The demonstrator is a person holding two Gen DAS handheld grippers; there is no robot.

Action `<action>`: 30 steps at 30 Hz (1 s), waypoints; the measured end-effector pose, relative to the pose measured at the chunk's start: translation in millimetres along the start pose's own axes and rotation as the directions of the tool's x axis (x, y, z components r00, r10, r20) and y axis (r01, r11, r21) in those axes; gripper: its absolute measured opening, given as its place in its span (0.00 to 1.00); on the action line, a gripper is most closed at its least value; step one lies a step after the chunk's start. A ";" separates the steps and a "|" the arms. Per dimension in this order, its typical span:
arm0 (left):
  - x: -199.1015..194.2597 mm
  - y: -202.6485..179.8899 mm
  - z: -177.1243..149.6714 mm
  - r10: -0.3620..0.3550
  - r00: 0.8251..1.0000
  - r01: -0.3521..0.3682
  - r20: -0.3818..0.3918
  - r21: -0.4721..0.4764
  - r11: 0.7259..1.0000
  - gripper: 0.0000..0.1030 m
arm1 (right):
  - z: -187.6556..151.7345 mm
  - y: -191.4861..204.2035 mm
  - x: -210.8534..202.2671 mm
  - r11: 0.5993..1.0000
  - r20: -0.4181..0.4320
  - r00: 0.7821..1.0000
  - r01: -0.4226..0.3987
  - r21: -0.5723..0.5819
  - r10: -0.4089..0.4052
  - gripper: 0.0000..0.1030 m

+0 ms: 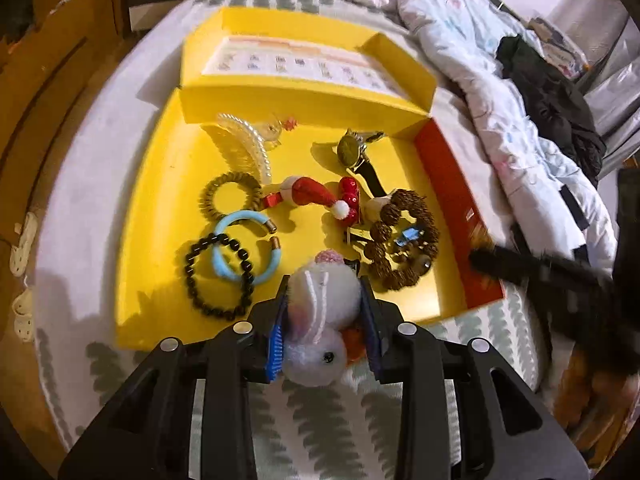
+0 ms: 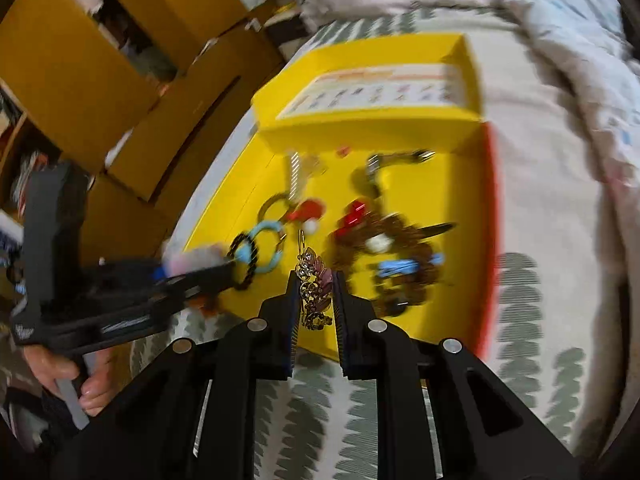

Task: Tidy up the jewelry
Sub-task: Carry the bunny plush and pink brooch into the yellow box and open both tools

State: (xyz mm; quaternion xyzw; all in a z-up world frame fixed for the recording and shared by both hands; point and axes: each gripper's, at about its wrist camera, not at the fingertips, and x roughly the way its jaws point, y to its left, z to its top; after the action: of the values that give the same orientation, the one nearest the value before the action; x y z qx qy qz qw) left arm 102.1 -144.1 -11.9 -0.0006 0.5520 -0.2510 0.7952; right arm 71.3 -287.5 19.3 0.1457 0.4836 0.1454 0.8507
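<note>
White plush, a small rabbit hair ornament (image 1: 320, 320), sits clamped between the blue-padded left fingers (image 1: 324, 320), which stand partly closed on it just above the near edge of the yellow tray (image 1: 160, 208). The right fingers (image 2: 317, 300) are nearly together, pinching a gilt floral hair clip (image 2: 314, 292) over the same near edge. In the tray lie a black bead bracelet (image 1: 218, 276) overlapping a blue bangle (image 1: 248, 248), a Santa-hat clip (image 1: 308, 196), a watch (image 1: 354, 152) and a brown seed bracelet (image 1: 400, 236). The tray rests on a bed's leaf-patterned sheet (image 1: 312, 424), a crumpled quilt (image 1: 500, 92) beside it.
</note>
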 end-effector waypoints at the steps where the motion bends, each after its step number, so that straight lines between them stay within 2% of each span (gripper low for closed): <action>1: 8.4 1.6 3.0 0.012 1.000 -0.012 -0.011 -0.004 1.000 0.31 | -0.7 5.4 10.2 1.000 -0.022 1.000 0.001 -0.015 -0.001 0.16; 4: 20.6 12.3 9.5 0.054 0.998 -0.054 -0.025 -0.024 0.998 0.31 | -3.3 9.9 28.9 1.000 -0.058 0.998 0.001 -0.025 -0.002 0.16; 7: 24.1 32.6 17.2 0.062 0.998 -0.063 -0.028 -0.070 0.996 0.31 | -4.2 16.6 46.8 0.999 -0.097 0.995 -0.023 -0.035 0.020 0.16; 14: 9.4 63.7 26.7 0.079 0.996 -0.076 0.028 -0.097 0.992 0.31 | -3.8 31.6 80.4 0.998 -0.150 0.989 -0.014 -0.066 0.004 0.16; 19: 16.2 73.4 33.6 0.079 0.996 -0.075 0.046 -0.076 0.994 0.32 | -7.6 36.6 99.2 0.996 -0.162 0.986 0.033 -0.081 -0.046 0.16; 26: 16.6 77.2 50.3 0.077 0.991 -0.071 0.106 -0.058 0.996 0.32 | -5.3 29.9 112.2 0.995 -0.172 0.982 0.061 -0.078 -0.073 0.16; 30: 29.1 83.0 59.8 0.095 0.992 -0.089 0.082 -0.068 0.994 0.32 | -5.2 26.7 117.4 0.993 -0.176 0.980 0.078 -0.083 -0.092 0.17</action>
State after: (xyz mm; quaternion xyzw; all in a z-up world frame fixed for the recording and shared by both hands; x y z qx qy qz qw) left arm 195.3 -99.6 -37.1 -0.0116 0.5248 -0.1959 0.8283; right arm 121.5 -216.9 -64.4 0.0789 0.5581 0.1394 0.8141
